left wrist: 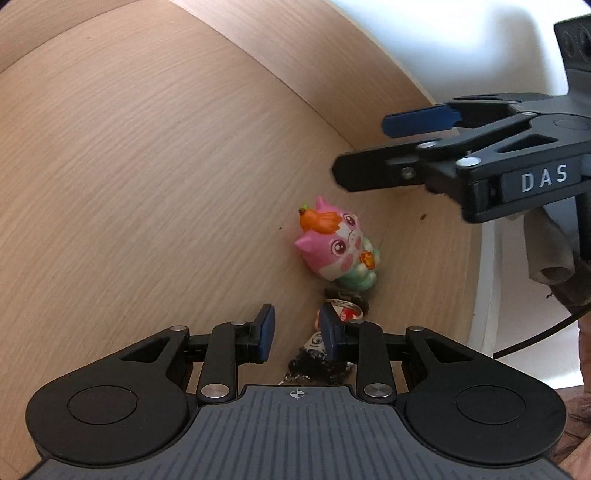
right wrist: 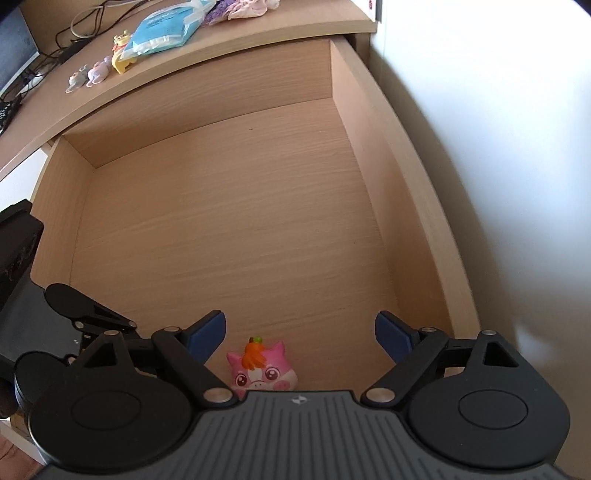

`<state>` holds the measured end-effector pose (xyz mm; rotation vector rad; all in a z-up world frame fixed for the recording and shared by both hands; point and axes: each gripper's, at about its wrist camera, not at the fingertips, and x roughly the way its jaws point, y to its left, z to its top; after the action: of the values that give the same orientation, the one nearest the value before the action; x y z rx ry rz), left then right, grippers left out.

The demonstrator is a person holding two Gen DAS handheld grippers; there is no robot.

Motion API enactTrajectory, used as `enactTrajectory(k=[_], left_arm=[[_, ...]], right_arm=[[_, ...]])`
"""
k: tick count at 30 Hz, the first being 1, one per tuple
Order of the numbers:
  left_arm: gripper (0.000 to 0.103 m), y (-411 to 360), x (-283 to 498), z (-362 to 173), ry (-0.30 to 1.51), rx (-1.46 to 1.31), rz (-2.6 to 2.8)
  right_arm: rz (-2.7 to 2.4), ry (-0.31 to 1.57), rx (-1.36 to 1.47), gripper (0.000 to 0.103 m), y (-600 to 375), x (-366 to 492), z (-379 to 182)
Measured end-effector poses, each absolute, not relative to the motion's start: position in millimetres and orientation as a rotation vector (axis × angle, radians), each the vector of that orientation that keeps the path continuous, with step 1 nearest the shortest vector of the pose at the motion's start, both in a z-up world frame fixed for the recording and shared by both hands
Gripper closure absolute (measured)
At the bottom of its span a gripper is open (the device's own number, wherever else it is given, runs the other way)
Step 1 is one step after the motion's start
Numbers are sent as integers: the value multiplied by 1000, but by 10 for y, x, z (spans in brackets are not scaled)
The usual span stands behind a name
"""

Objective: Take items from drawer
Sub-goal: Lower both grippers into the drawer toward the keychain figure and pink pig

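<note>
Hovering over the open drawer [right wrist: 229, 206], your right tool [right wrist: 300, 336] has its jaws spread wide with nothing pressed between the pads. The pink pig toy [right wrist: 263, 369] with an orange carrot on its head lies on the drawer floor just below and between those fingers, close to the tool's body, touching neither pad. Your left tool [left wrist: 297, 336] is narrowed to a small gap and grips nothing; ahead of it lies the same pig toy, beside the drawer wall. Under its right finger [left wrist: 330, 334] sits a small cluster of trinkets [left wrist: 325, 354], partly hidden, too covered to tell what they are. Beyond your right tool, on the tabletop [right wrist: 236, 55] past the drawer, stand little figurines [right wrist: 96, 71] and a blue packet [right wrist: 162, 31].
</note>
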<state>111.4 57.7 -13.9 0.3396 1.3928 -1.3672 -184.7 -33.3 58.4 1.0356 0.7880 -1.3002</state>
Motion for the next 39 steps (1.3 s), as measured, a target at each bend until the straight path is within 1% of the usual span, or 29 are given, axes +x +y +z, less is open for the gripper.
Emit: enactTrajectory(k=[4, 9, 13, 16, 19, 20, 24, 25, 27, 28, 29, 31, 33, 36, 39], left_arm=[[76, 572, 1097, -105, 1383, 363, -1371], [76, 629, 1133, -38, 1406, 335, -1415], [76, 688, 1176, 61, 1374, 330, -1429], [76, 641, 1147, 2, 1416, 365, -1441], [68, 601, 1112, -75, 1456, 367, -1462], [67, 589, 1128, -89, 1465, 356, -1462], [66, 591, 1205, -174, 1502, 283, -1460], [67, 610, 1218, -179, 1499, 274, -1464], [73, 672, 1250, -163, 1479, 271, -1458], [78, 712, 1279, -137, 1454, 279, -1442], [80, 762, 1329, -97, 1418, 286, -1420], [80, 874, 1483, -26, 1342, 308, -1360], [80, 990, 1670, 11, 1306, 299, -1287], [79, 1097, 1862, 25, 1317, 269, -1237], [80, 1094, 1850, 40, 1327, 268, -1251]], right_arm=[[-1287, 776, 1050, 14, -376, -1851, 531], [-1307, 761, 1062, 14, -410, -1820, 531], [-1314, 762, 1056, 13, -386, -1807, 529], [-1319, 758, 1058, 12, -375, -1809, 536], [-1327, 747, 1057, 8, -427, -1799, 537], [-1331, 742, 1058, 7, -427, -1805, 543], [-1340, 738, 1070, 7, -452, -1820, 524], [-1342, 737, 1074, 7, -466, -1817, 513], [-1347, 734, 1080, 7, -442, -1873, 531], [-1348, 733, 1080, 7, -434, -1888, 539], [-1352, 731, 1082, 7, -442, -1888, 539], [-1356, 729, 1085, 6, -411, -1882, 560], [-1354, 735, 1090, 5, -407, -1864, 561], [-1322, 758, 1107, 3, -422, -1796, 518], [-1266, 819, 1115, 3, -458, -1652, 437]])
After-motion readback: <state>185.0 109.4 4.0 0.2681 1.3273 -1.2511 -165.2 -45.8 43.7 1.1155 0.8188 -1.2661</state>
